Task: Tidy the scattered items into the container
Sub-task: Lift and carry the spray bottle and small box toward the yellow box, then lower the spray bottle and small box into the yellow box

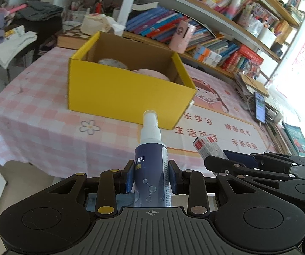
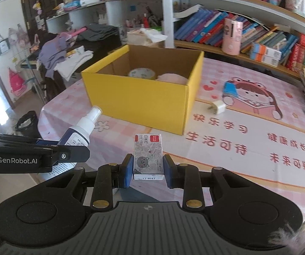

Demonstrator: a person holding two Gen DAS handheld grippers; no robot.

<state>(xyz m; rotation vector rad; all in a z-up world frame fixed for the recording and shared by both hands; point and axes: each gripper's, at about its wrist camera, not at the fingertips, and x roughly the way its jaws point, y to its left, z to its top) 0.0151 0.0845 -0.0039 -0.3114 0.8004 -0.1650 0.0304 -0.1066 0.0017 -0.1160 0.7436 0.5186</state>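
Spray bottle, dark blue plastic with a white pump top, stands upright pinched between the blue pads of the left gripper. Just beside it, the right gripper clamps a small grey cardboard staple box with a cat print. Both hang over the near edge of the pink checked tablecloth. Farther on sits the open yellow cardboard box, holding a roll of clear tape and something pale pink. A white plug adapter lies right of the box. Crowded bookshelves stand behind.
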